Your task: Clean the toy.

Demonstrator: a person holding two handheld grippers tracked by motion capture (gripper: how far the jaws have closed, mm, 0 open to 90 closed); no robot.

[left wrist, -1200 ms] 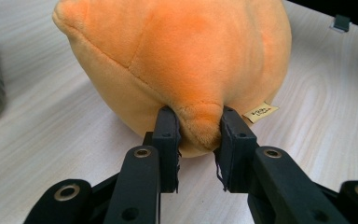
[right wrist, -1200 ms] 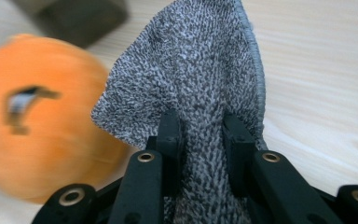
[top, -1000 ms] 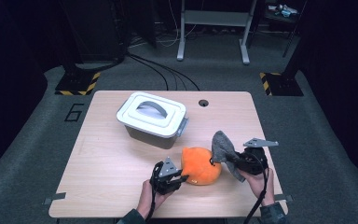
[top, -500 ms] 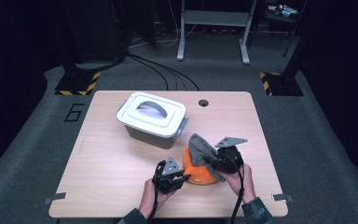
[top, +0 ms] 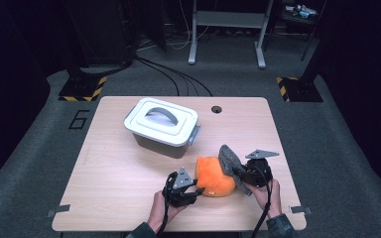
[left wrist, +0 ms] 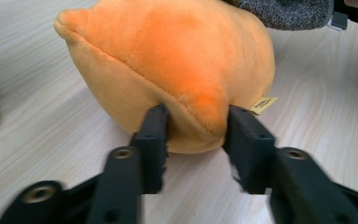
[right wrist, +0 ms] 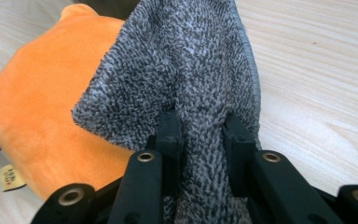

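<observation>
At a pale wood-grain table [top: 109, 198], a person works two hand-held grippers around a soft, rounded orange plush toy [top: 213, 176] that sits on the tabletop near the front edge, right of centre; the left gripper [top: 194, 189] has a bulge of the toy's lower seam between its jaws, which have just been opening, and in the left gripper view the fingers [left wrist: 151, 140] flank the fabric with only slight contact, so the hold looks slack rather than firm. The right gripper [top: 238, 174] is pressed together on a fold of a grey, nubby terry cloth [top: 228, 158]; in the right gripper view the cloth [right wrist: 191, 79] stands up from the jaws and drapes against the right flank of the orange toy [right wrist: 37, 112], touching it.

Judged from this, the work (wiping or covering the toy with the cloth seems the likeliest aim) is at an early to middle stage; the cloth is picked up and brought to the toy, but it covers only a strip of the right side, and most of the orange surface is bare. A small tan label [left wrist: 262, 104] shows at the toy's base. Behind the toy, well apart, a grey lidded plastic box with a carrying handle [top: 161, 126] stands shut; whether it has any part in the job cannot be told.
</observation>
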